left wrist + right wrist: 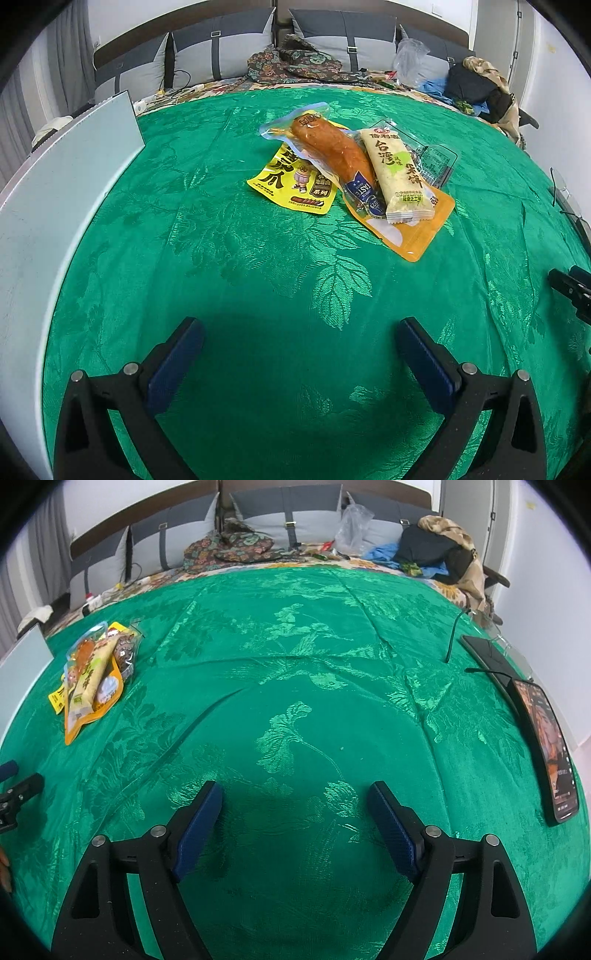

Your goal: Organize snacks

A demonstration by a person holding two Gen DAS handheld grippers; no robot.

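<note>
Left claw [301, 328] agape — snacks [354, 173] ahead, apart

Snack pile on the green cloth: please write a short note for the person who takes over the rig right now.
Left gripper: open, empty, over the green cloth, facing the pile.
Right gripper: open, empty, over bare cloth, pile far to its left.
Snacks lie in one overlapping heap: sausage pack and pale rice cracker bar on the orange pouch; yellow packet partly under the sausage; a clear wrapped item behind.
White box stands at the left edge.
Done: nothing sorted.
Left: separate and place every snack. Mind the phone at the right.
</note>
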